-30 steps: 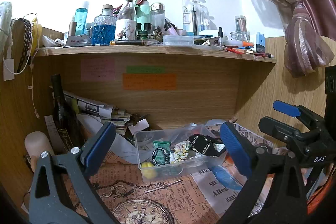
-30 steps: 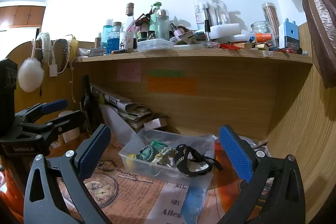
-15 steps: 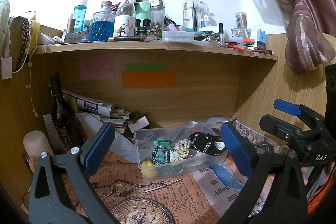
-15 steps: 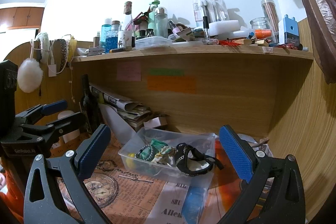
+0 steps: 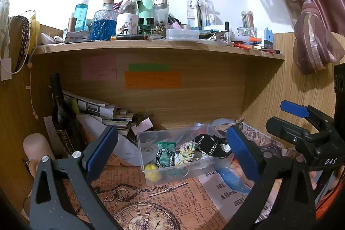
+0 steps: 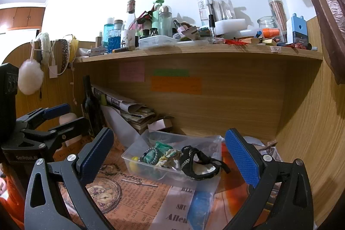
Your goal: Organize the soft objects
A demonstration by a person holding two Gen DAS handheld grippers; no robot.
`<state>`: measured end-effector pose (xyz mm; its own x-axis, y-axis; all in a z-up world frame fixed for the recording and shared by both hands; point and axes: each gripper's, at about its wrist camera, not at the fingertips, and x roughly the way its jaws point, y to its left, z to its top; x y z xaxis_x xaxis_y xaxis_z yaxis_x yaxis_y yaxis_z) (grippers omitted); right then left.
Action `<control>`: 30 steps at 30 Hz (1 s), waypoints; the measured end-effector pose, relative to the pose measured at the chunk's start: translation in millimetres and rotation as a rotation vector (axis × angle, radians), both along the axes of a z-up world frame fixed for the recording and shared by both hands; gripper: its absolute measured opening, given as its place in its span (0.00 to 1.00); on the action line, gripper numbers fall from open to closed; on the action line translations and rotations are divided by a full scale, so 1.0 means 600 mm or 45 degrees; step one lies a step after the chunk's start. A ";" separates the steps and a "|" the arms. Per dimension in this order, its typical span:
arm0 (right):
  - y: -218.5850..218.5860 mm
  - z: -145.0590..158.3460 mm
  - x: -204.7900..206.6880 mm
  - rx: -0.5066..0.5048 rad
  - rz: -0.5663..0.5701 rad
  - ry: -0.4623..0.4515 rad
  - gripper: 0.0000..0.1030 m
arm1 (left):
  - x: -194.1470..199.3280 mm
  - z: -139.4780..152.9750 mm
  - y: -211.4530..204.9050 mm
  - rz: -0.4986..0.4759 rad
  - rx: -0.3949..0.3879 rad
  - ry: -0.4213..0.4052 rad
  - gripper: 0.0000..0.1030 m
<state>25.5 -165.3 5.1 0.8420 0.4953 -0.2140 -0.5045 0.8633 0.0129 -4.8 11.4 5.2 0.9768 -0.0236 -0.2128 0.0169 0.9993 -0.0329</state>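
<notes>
Both claws gape wide, empty — left claw [image 5: 172, 150] and right claw [image 6: 170, 152] each frame the clear box [image 5: 148, 141] at twelve o'clock on the bench [image 5: 172, 204]; inside lie a black scrunchie [image 6: 194, 165] and green scrunchie [image 5: 165, 156].

Left claw [image 5: 172, 148] agape; right claw [image 6: 170, 149] likewise — level
</notes>
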 end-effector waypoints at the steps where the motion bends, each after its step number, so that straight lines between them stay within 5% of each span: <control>1: 0.000 0.000 0.000 -0.001 0.001 0.000 1.00 | 0.000 0.000 0.000 0.001 0.000 -0.001 0.99; 30: 0.015 0.000 -0.002 -0.015 -0.006 0.008 1.00 | 0.001 -0.004 0.009 -0.048 -0.019 0.012 0.99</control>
